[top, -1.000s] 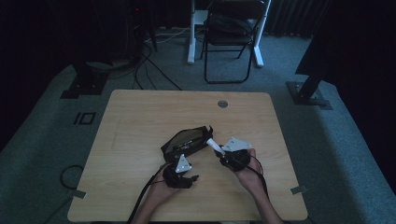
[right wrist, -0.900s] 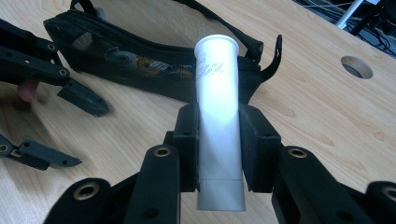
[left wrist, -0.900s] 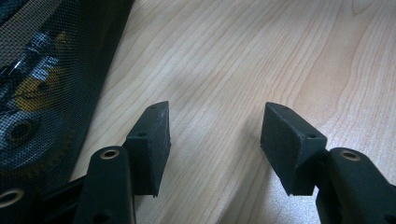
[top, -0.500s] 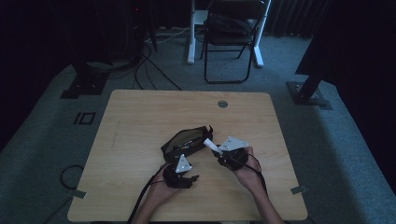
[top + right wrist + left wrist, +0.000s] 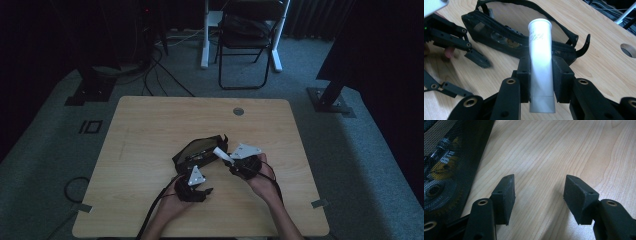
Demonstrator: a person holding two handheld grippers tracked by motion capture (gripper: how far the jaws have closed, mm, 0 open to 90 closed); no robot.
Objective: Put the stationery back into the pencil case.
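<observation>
High view: pale wooden worktop (image 5: 150,130) in a dim room, a folding chair (image 5: 247,40) beyond its far edge, cables on the carpet. A black mesh pouch (image 5: 197,152) lies near the middle of the worktop, a little toward the person's side. Left gripper (image 5: 206,190) sits just below the pouch, held low over the wood, grey plate on top. Right gripper (image 5: 229,161) is beside the pouch's right end, holding a white tube (image 5: 222,154) that angles up-left toward the pouch. A round grommet hole (image 5: 238,111) is set in the worktop near the far edge.

Left gripper view: the fingers (image 5: 505,195) stand well apart with bare wood grain between them and nothing gripped. The mesh pouch (image 5: 451,157) takes the left side of this view, close beside the left finger; something yellow and metallic shows through the mesh (contents too blurred to identify).

Right gripper view: the fingers (image 5: 562,77) are clamped on the white tube (image 5: 540,60), gripping its lower half; the capped end points away, over the pouch. The tube carries small print, unreadable. The pouch (image 5: 506,37) lies open behind it, zip edge and pull tab at its right end. The left gripper (image 5: 469,72) shows at left, its fingers spread, just near of the pouch.
</observation>
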